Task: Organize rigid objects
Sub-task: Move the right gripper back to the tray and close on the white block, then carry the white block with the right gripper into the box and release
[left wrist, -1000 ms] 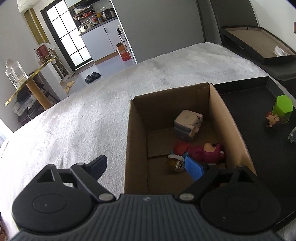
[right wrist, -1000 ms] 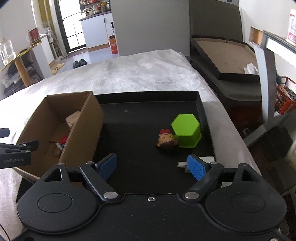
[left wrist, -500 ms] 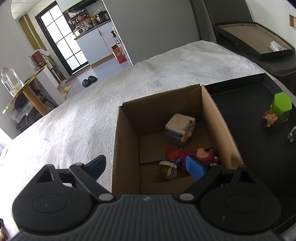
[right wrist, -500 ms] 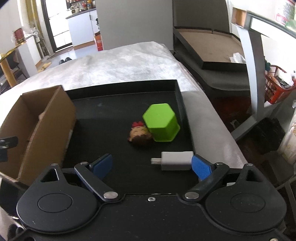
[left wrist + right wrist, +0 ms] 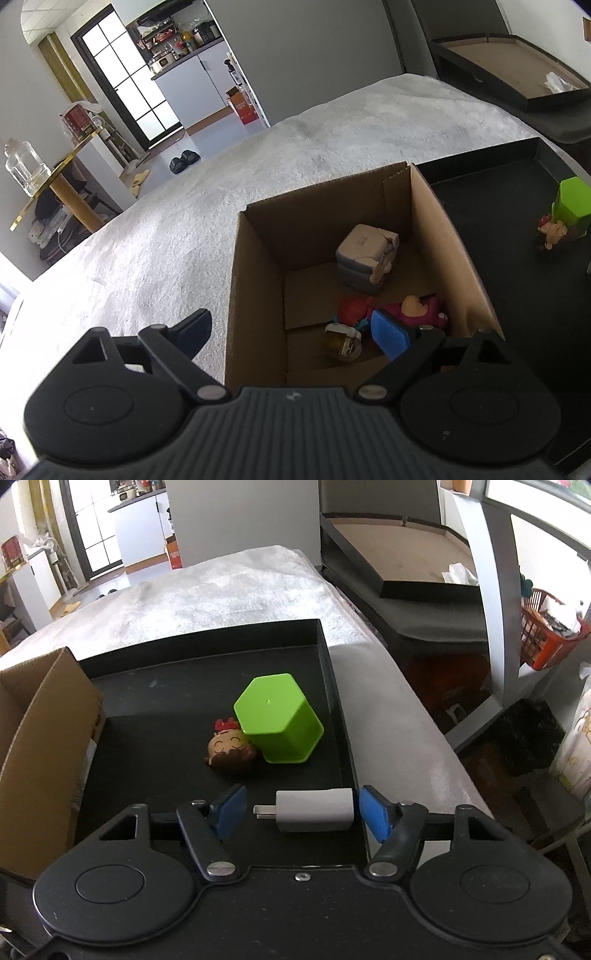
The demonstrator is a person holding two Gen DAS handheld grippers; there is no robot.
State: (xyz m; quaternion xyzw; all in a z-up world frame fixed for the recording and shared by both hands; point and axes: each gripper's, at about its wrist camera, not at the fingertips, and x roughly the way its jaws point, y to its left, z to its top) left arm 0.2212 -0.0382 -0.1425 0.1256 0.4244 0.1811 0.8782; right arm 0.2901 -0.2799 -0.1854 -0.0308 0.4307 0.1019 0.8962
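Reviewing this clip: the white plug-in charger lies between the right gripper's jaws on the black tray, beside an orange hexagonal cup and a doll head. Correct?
Not quite: the hexagonal cup is green, as the right wrist view shows. The rest holds: white charger, right gripper, black tray, doll head.

Lower centre of the right wrist view: plain white rectangular plug adapter (image 5: pixel 314 810). Centre: lime-green hexagonal plastic cup (image 5: pixel 277 718); brown-haired toy doll head with red bow (image 5: pixel 229 746). Matte black shallow tray (image 5: pixel 207 664). Left edge: plain brown corrugated cardboard box (image 5: pixel 44 738). Left wrist view, inside the box: grey-and-white folded block toy (image 5: pixel 365 254), magenta plastic figure (image 5: pixel 417 308).
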